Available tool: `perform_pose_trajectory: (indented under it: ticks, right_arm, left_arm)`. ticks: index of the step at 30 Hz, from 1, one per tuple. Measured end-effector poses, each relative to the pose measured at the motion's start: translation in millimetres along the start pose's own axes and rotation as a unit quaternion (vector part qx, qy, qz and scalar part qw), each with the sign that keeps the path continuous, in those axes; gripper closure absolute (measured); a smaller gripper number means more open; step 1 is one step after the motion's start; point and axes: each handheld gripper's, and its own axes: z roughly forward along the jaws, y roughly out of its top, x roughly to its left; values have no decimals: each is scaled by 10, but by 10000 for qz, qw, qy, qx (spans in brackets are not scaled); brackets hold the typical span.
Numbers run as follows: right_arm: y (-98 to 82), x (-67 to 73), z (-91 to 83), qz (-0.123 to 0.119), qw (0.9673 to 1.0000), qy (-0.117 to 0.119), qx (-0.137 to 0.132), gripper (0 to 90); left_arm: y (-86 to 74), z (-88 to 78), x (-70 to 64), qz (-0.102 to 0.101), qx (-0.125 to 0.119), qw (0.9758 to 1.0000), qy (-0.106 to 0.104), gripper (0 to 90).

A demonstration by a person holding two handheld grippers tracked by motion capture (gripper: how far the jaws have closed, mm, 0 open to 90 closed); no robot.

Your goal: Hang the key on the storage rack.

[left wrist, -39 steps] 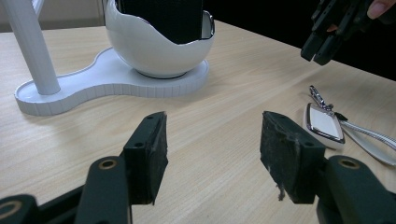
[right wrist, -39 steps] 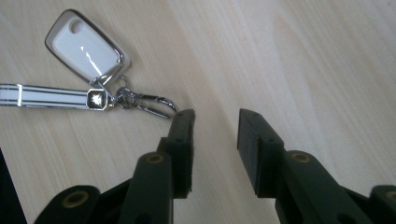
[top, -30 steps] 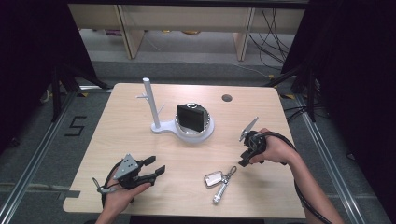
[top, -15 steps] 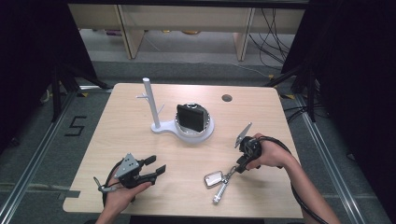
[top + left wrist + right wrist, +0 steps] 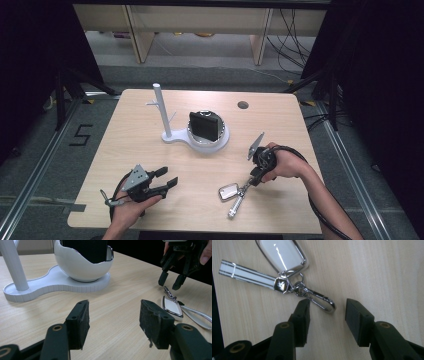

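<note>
The right gripper (image 5: 327, 312) points down at the pale wooden table (image 5: 387, 272), and its jaws, which have just been opening, stand apart with the silver clasp (image 5: 322, 301) of a keyring lying between their tips. The clasp (unpressed by either pad) links through small rings to a glossy white fob (image 5: 283, 253) and a flat striped strap (image 5: 247, 273).
</note>
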Motion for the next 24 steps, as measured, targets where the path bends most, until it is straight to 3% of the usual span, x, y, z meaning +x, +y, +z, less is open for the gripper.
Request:
perform_pose_trajectory:
  ticks: [1,2,5,7,17,18,24]
  right_arm:
    - [0,0,0,0,10000,0,0,567]
    - [1,-22,11,-164,9998,62,-31,577]
    - [-3,-3,1,-7,9999,66,117,594]
    - [10,-25,30,-231,9996,144,88,599]
    - [56,-20,66,-240,9993,150,261,631]
    - [52,-31,79,-330,9989,194,285,669]
    - [27,-27,54,-360,9985,269,313,853]
  left_arm:
    - [1,4,-4,-13,-9,10000,1,405]
    - [1,7,-5,-18,-4,10000,-2,405]
    - [-1,14,-9,0,30,10000,-25,405]
    - [-2,18,-21,-21,23,10000,-35,405]
    - [-25,2,-26,11,49,10000,-66,404]
    - [-23,2,-24,11,49,10000,-60,404]
    - [-19,15,-35,4,48,10000,-78,404]
